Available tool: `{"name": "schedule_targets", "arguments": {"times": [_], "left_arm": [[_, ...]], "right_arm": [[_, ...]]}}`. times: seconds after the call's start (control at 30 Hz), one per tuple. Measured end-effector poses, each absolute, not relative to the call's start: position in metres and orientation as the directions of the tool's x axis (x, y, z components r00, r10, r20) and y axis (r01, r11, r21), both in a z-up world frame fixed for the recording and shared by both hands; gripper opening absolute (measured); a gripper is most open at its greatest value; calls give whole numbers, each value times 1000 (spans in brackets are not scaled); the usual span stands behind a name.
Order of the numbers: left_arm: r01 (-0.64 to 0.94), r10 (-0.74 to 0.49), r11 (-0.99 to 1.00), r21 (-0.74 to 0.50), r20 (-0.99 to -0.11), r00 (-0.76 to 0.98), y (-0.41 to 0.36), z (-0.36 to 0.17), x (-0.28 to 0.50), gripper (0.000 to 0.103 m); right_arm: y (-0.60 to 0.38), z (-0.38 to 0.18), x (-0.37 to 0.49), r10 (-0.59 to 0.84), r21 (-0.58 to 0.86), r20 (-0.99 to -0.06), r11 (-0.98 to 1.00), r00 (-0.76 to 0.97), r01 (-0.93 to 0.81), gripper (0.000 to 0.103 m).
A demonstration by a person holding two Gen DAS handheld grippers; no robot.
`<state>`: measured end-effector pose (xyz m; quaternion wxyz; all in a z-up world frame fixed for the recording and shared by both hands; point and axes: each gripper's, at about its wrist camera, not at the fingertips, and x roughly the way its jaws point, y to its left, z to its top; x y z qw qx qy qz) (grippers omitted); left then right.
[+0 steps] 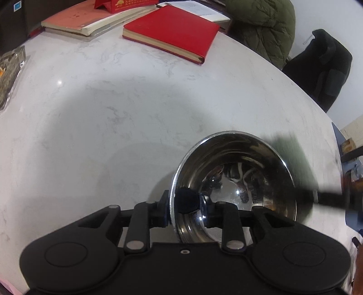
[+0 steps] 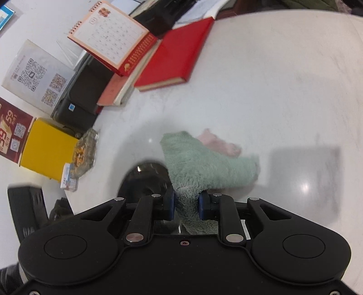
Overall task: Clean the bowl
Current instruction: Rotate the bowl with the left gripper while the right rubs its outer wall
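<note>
A white marbled bench (image 1: pixel 113 109) fills most of both views. In the left wrist view, going from left to right, a glass dish (image 1: pixel 10 70) sits at the far left edge of the bench, then a stack of books (image 1: pixel 86 20) lies at the back, and beside it a red notebook (image 1: pixel 172 31) lies flat. Lower and to the right, a shiny steel bowl (image 1: pixel 233 181) rests on the bench, tipped toward the camera so that its inside shows. The left gripper (image 1: pixel 187 210) is clamped on the near left rim of the bowl, one finger outside the wall and the other inside it. At the far right a blurred black shape reaches over the bowl's right rim; what it is I cannot tell. Behind the bench a green padded jacket (image 1: pixel 263 29) hangs over a seat, next to a black chair (image 1: pixel 324 65). In the right wrist view, again from left to right, a yellow box (image 2: pixel 48 147) stands at the left edge of the bench, a desk calendar (image 2: pixel 111 36) stands propped on the books, and the red notebook (image 2: pixel 177 54) lies just right of it. In the middle, a green fluffy cloth (image 2: pixel 204 168) with a pink patch is pinched between the fingers of the right gripper (image 2: pixel 186 205) and spreads forward from them. The dark rim of the bowl (image 2: pixel 145 179) shows just left of the cloth and under it.
</note>
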<state>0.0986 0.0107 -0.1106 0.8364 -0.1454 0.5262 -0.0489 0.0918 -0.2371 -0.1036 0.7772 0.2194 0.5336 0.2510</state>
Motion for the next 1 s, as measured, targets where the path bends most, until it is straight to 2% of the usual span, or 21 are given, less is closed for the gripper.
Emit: {"name": "schedule_targets", "arguments": {"times": [0.1,0.37,0.6,0.83,1.0], "left_arm": [[-59,-234,956,-288,-868,437,7,-111,100,25],[-67,-219,959,-274,-873,436,3,-110,98,25],[-77,-219,957,-280,-870,442,2,-110,97,26],[-90,-210,957,-276,-873,441,1,-109,96,26],[-99,-206,956,-278,-869,449,-1,-111,97,27]], "right_arm": [[-240,-111,79,630,621,-723,772,284,-133,21],[-244,-110,113,635,640,-687,759,352,-120,21],[-245,-119,79,648,658,-697,749,307,-85,21],[-247,-111,112,645,661,-676,744,358,-92,21],[-248,-118,85,651,673,-685,737,327,-59,21]]}}
